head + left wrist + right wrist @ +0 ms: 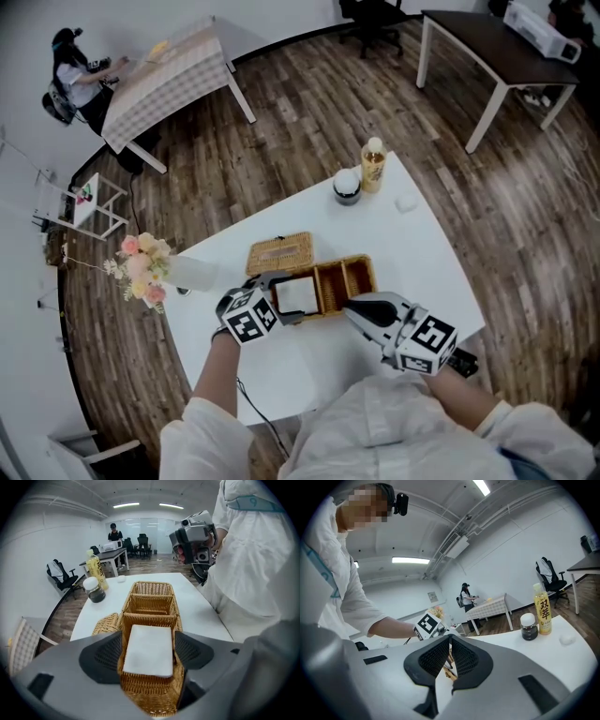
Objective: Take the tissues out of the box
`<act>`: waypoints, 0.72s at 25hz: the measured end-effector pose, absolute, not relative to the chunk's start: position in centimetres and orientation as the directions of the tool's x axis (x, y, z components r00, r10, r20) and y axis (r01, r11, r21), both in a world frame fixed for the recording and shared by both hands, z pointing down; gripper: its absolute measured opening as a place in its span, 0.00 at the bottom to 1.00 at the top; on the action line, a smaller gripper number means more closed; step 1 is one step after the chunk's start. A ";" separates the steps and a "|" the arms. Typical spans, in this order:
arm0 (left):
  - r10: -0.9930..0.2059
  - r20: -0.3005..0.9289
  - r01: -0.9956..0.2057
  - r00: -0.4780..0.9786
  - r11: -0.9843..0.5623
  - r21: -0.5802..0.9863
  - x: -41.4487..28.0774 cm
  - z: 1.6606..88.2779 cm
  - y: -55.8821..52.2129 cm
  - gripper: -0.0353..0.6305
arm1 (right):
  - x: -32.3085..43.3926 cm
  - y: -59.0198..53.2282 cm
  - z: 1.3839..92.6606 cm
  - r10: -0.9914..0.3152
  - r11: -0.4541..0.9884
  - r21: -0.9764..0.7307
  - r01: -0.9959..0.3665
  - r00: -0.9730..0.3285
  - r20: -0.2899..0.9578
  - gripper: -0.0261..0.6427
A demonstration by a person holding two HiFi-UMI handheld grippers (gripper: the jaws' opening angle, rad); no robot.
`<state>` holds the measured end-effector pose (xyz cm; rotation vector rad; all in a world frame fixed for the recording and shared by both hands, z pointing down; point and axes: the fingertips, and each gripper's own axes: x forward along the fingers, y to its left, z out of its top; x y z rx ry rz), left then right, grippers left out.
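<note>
Left hand-held gripper (147,656), jaws wide and empty, points down at the tissues (146,641) lying lengthwise between them in the wicker box (150,603); closed right hand-held gripper (449,660) sits farther off.

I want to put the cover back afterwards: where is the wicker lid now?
In the head view the wicker lid lies flat on the white table, left of centre, alongside the far side of the wicker box, near its tissue end.

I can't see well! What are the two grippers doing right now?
Left gripper: jaws open, straddling the tissues, not gripping.
Right gripper: jaws closed, empty.
</note>
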<state>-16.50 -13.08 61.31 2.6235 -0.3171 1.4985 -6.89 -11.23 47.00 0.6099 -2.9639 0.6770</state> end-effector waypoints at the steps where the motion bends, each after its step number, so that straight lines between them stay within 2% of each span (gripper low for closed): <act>1: -0.114 0.869 -0.223 0.481 -0.975 -0.004 -16.6 61.7 -13.0 0.57 | -7.0 -11.3 47.1 -0.367 0.826 -0.410 -0.386 -0.921 0.128 0.09; 8: -0.075 0.898 -0.204 0.434 -0.979 0.017 -16.6 63.2 -13.2 0.59 | -7.7 -11.6 47.9 -0.359 0.823 -0.417 -0.386 -0.922 0.145 0.09; 13: -0.033 0.938 -0.150 0.345 -0.989 0.020 -16.7 64.4 -13.1 0.59 | -8.3 -11.6 48.3 -0.352 0.820 -0.422 -0.388 -0.922 0.163 0.09; 18: -0.012 0.952 -0.175 0.306 -0.984 0.044 -16.4 65.0 -13.3 0.58 | -8.3 -11.8 48.5 -0.360 0.818 -0.417 -0.396 -0.918 0.166 0.09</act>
